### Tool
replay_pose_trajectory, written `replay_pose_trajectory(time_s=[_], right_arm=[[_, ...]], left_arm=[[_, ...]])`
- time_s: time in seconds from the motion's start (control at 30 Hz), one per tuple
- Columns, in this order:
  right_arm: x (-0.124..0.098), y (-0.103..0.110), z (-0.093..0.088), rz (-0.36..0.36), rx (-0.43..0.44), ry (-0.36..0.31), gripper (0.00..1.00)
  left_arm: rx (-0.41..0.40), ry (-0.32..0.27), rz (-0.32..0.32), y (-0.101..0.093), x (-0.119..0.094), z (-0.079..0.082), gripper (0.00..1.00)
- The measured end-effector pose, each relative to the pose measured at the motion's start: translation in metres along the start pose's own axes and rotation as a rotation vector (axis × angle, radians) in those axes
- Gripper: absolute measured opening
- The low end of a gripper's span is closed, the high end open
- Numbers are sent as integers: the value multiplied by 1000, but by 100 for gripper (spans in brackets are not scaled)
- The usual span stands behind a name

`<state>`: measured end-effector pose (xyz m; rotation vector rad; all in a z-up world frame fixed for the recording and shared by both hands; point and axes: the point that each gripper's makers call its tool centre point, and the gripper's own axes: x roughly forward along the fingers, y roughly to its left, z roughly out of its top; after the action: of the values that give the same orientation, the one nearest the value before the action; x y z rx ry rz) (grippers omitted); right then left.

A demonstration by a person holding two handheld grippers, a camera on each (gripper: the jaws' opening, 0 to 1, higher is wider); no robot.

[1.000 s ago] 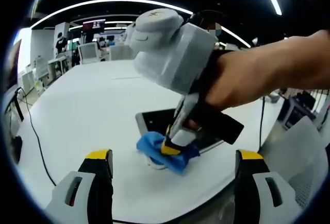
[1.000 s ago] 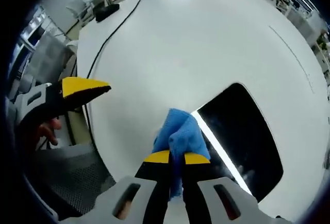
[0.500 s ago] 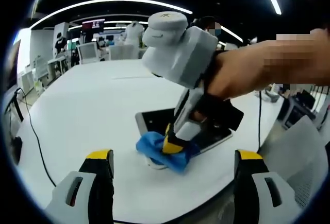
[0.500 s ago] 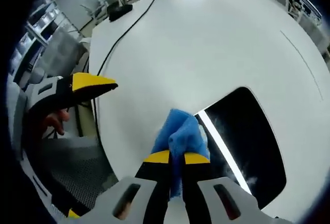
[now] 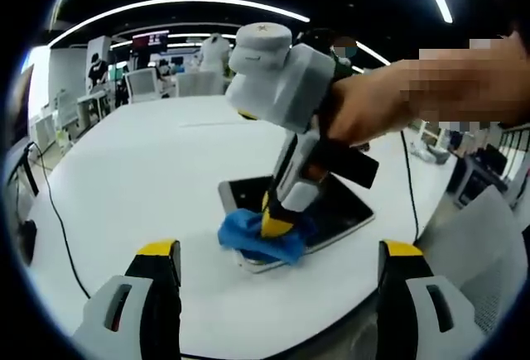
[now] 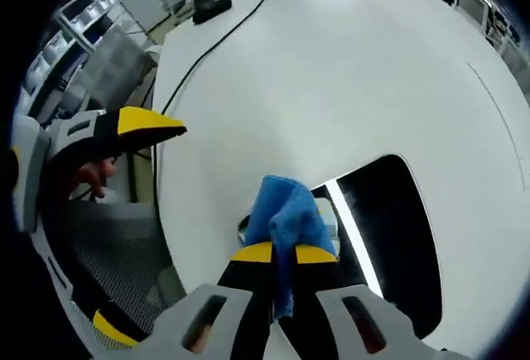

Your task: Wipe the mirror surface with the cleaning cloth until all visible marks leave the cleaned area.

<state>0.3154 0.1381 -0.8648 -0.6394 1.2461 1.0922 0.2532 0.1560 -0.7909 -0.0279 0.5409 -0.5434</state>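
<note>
Left tongs (image 5: 273,265) stood spread wide and empty, tips low over the white worktop (image 5: 141,178), held back near its edge, probably to stay clear of the wiping and keep the work in sight. Beyond them the mirror (image 5: 331,211) lay flat on the worktop, its near-left corner covered by the blue cloth (image 5: 257,240). Right tongs (image 5: 275,226) came down steeply from the person's hand (image 5: 377,116), tips pressed together on a fold of the cloth, a stance that suits bearing down on the glass. In the right gripper view, one yellow tip of the left tongs (image 6: 145,122) hung off to the side above the worktop's edge, a black cable (image 6: 207,54) trailing away across the worktop (image 6: 331,70). The right tongs (image 6: 284,252) pinched the cloth (image 6: 286,215) bunched upward, sitting on the end of the dark mirror (image 6: 397,244) beside a bright reflected strip. I could not make out marks on the glass; most of it lay beyond the cloth, so wiping seemed unfinished.
</note>
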Motion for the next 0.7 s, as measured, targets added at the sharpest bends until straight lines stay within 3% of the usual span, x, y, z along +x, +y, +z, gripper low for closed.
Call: replay_pose_trajectory(time_s=[0.27,0.7], right_arm=[[-2,-17,10,-26,-70,-18,1],[-5,-53,26,-45,-50,-38,1]], left_arm=[[-3,7,-6,0,2,-1,99],[3,13,-6,0,2,-1,99]])
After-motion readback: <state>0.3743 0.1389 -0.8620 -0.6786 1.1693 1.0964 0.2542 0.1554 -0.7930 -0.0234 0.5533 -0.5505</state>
